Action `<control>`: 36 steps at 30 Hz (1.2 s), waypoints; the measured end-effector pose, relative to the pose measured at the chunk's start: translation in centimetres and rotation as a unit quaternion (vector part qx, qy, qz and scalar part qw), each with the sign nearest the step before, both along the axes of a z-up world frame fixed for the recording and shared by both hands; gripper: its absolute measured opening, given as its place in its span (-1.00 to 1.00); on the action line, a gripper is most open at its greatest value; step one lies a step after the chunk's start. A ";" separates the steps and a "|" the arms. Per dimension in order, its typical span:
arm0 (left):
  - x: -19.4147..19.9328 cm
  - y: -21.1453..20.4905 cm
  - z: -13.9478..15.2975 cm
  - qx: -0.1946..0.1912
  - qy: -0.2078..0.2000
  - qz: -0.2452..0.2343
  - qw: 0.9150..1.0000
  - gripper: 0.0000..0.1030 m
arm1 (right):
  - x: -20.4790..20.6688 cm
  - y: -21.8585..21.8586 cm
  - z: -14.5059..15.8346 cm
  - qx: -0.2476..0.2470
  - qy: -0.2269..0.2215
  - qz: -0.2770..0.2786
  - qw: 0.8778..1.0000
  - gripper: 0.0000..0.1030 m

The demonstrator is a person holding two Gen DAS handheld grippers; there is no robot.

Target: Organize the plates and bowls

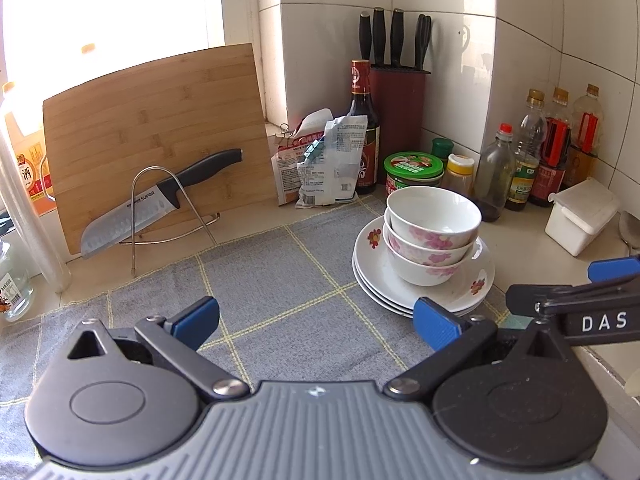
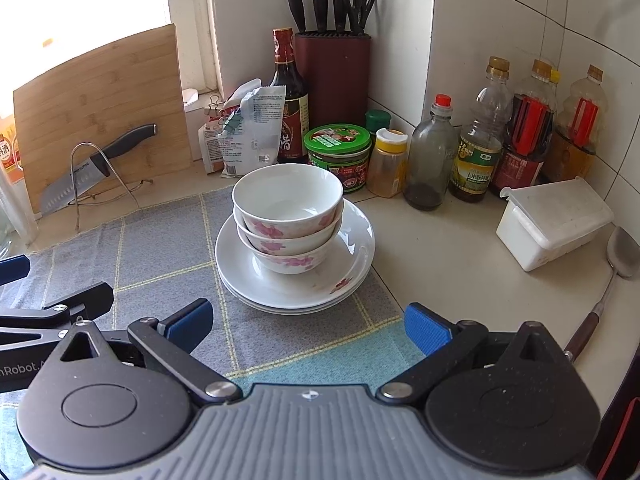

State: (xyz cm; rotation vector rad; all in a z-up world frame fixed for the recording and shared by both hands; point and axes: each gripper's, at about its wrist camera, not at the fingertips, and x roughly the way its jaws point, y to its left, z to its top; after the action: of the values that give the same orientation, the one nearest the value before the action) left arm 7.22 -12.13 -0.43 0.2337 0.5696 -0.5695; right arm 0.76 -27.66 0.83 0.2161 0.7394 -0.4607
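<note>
From the left wrist view, the left hand-held gripper (image 1: 316, 322) hovers over a grey woven cloth (image 1: 280, 280) with thin yellow grid lines, its blue ribbed fingers spread wide apart and holding nothing. Ahead and to the right, three glossy white bowls (image 1: 432, 236) with pink blossom prints sit nested on a stack of shallow round white plates (image 1: 472, 284), which rests on the cloth's far right part. A bamboo cutting board (image 1: 156, 128) leans upright at the back, with a dimpled steel knife (image 1: 156, 204) propped in a wire stand before it. The right hand-held gripper (image 1: 600, 292) reaches in from the right edge, near the plates.

From the right wrist view, the right hand-held gripper (image 2: 306, 326) is likewise wide apart and empty, just short of the plates (image 2: 352, 248), which lie straight ahead with the bowls (image 2: 288, 216) on them. On the pale smooth worktop (image 2: 440, 264) behind stand a dark red knife block (image 2: 334, 76), a green-lidded jar (image 2: 338, 156) and a white lidded plastic box (image 2: 554, 224).
</note>
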 end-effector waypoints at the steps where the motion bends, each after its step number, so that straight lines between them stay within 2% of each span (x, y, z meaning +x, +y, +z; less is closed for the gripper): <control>1: 0.0 0.0 0.0 0.000 0.000 0.000 1.000 0.99 | 0.0 0.0 0.0 0.000 0.000 0.000 1.000 1.00; 36: -0.1 -0.2 0.2 -0.005 0.003 -0.003 1.000 0.99 | 0.1 -0.1 0.3 -0.009 0.003 -0.005 1.000 1.00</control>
State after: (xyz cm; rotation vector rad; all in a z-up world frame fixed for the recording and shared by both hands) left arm 7.17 -12.31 -0.27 0.2247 0.5715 -0.5788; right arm 0.81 -27.75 1.13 0.2017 0.7398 -0.4767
